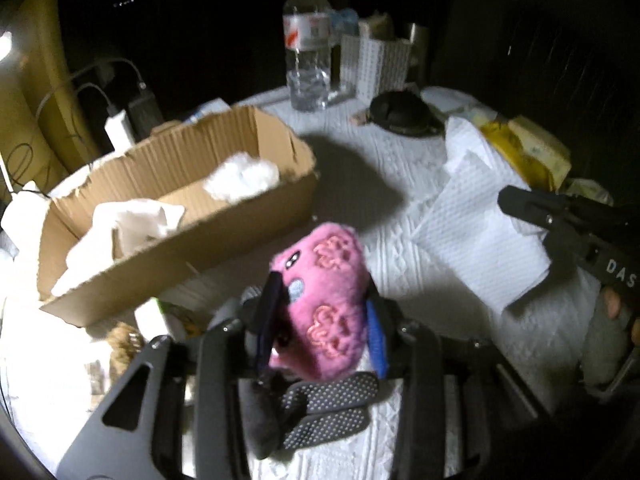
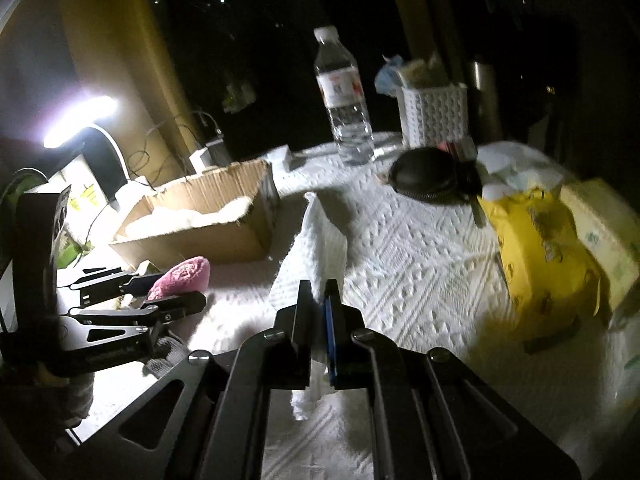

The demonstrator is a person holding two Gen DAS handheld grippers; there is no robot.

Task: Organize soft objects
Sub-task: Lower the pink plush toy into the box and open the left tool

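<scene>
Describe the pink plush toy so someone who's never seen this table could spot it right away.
Start at the torn cardboard box on the white tablecloth. Just in front of its near corner, the left tongs are clamped on the pink plush toy. It is the only pink, fuzzy thing there, stitched with orange squiggles; the box holds only white soft items.

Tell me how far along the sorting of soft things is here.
Partway. Done: white fluff and a pale cloth already lie in the cardboard box. In hand: the left gripper is shut on the pink plush, and the right gripper pinches a paper towel. Left: both still need dropping in the box.
</scene>
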